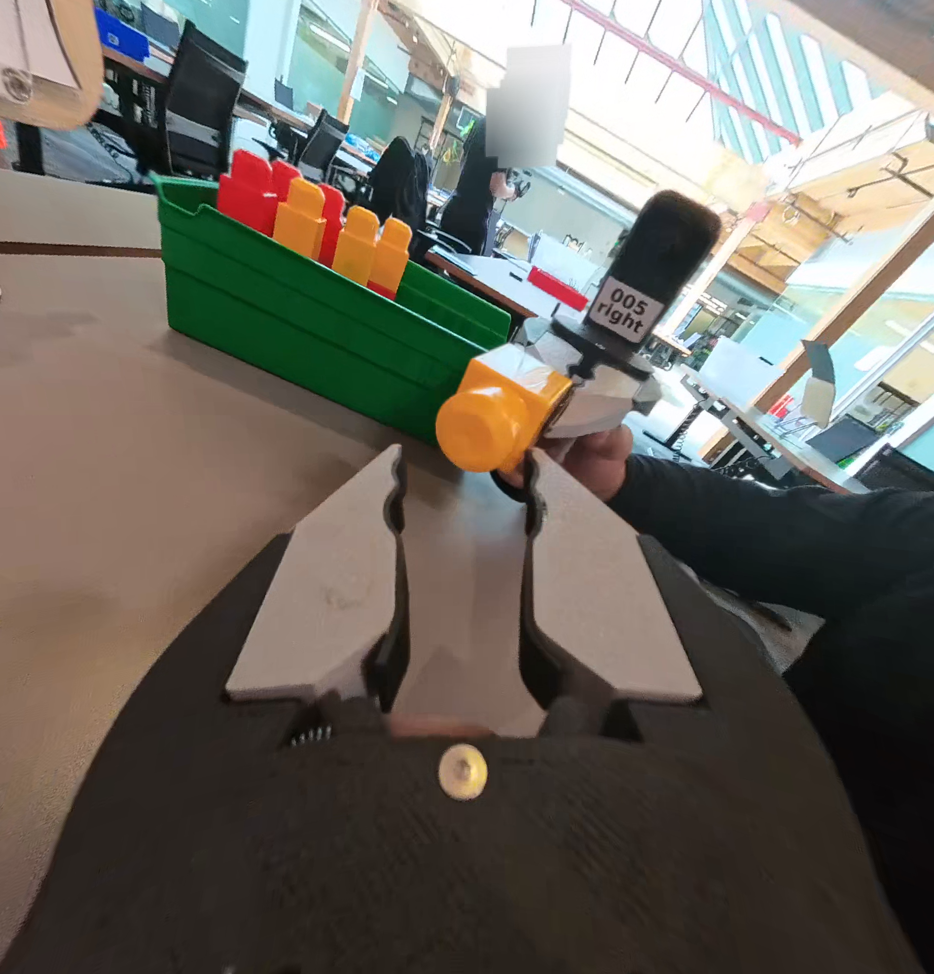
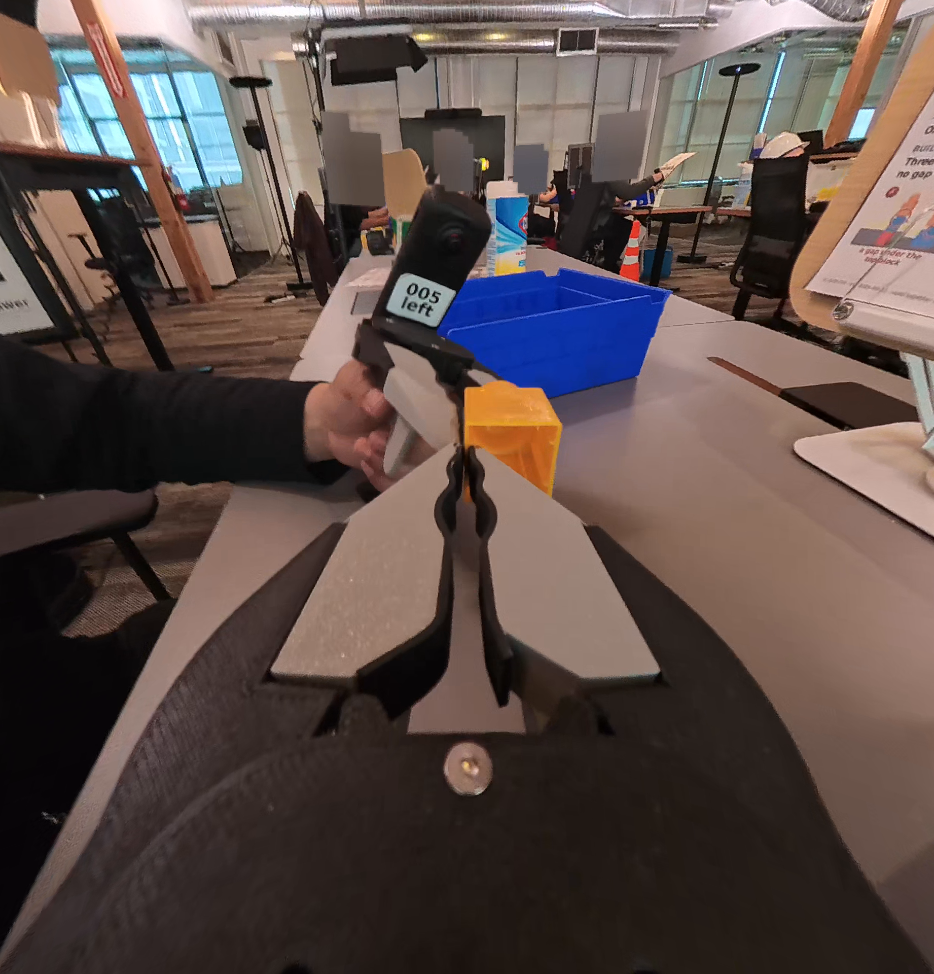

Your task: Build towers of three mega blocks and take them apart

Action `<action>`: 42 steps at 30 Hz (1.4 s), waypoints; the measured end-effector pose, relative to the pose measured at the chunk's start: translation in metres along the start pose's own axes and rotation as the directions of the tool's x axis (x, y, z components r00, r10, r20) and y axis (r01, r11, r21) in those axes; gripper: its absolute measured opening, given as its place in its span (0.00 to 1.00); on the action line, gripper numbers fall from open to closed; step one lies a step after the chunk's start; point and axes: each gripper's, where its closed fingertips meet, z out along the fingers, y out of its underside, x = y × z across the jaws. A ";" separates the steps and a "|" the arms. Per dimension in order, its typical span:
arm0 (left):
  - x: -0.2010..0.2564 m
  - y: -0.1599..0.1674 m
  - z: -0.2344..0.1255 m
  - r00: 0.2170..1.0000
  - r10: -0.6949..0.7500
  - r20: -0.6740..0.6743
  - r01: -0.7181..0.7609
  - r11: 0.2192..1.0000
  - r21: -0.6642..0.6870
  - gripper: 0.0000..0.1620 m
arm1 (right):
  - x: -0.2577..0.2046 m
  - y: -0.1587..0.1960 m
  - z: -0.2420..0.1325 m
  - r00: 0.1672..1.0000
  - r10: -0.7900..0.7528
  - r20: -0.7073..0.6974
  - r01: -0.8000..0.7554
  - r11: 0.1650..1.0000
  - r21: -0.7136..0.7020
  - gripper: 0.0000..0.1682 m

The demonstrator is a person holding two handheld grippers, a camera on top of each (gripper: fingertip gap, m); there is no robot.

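The right gripper (image 2: 464, 456) has its two grey plastic fingers drawn nearly together, pinching one thin wall of a single-stud orange plastic mega block (image 2: 512, 432), whose hollow underside faces the right wrist camera. In the left wrist view the same orange block (image 1: 499, 416) is held clear of the grey table (image 1: 112, 448), its round stud pointing toward the left gripper (image 1: 465, 464). The left gripper's grey fingers stand spread apart with a clear gap between them and nothing in their grasp; the tip of one finger (image 1: 538, 464) lies just beside the stud, though whether it touches cannot be told. A hand (image 1: 596, 458) in a dark sleeve grips the right tool, and another hand (image 2: 349, 421) grips the left one. Behind the block in the left wrist view, a green plastic bin (image 1: 307, 316) sits on the table with red mega blocks (image 1: 254, 190) and more orange mega blocks (image 1: 349, 237) standing upright in it, rising above its rim. In the right wrist view a blue plastic bin (image 2: 554, 332) rests on the table beyond the held block, and a white stand carrying an instruction sheet (image 2: 886, 253) is at the right edge.
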 end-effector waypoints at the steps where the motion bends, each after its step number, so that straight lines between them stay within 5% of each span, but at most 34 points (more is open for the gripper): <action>1: 0.001 -0.002 -0.002 1.000 0.000 -0.012 0.000 1.000 0.015 0.24 | 0.000 0.002 0.000 1.000 -0.021 -0.006 0.021 1.000 -0.012 0.00; 13: -0.011 -0.001 -0.001 0.973 0.202 0.114 -0.199 0.979 -0.033 0.21 | 0.011 0.023 0.008 0.999 0.048 -0.025 -0.050 0.995 -0.082 0.00; 18: -0.047 0.011 -0.014 0.873 0.394 0.288 -0.332 0.912 -0.240 0.21 | 0.034 0.047 0.007 0.988 0.028 -0.151 -0.058 0.978 -0.198 0.04; 24: -0.050 0.037 -0.015 0.809 0.540 0.234 -0.414 0.804 -0.426 0.16 | 0.033 0.054 0.011 0.986 -0.003 -0.170 -0.038 0.970 -0.241 0.05; 32: -0.051 0.050 -0.011 0.833 0.511 0.211 -0.380 0.806 -0.454 0.16 | 0.026 0.088 0.023 0.983 -0.105 -0.150 0.032 0.905 -0.425 0.00; 42: -0.068 0.056 -0.019 0.841 0.473 0.263 -0.300 0.811 -0.502 0.22 | 0.024 0.088 0.023 0.983 -0.116 -0.144 0.043 0.902 -0.430 0.03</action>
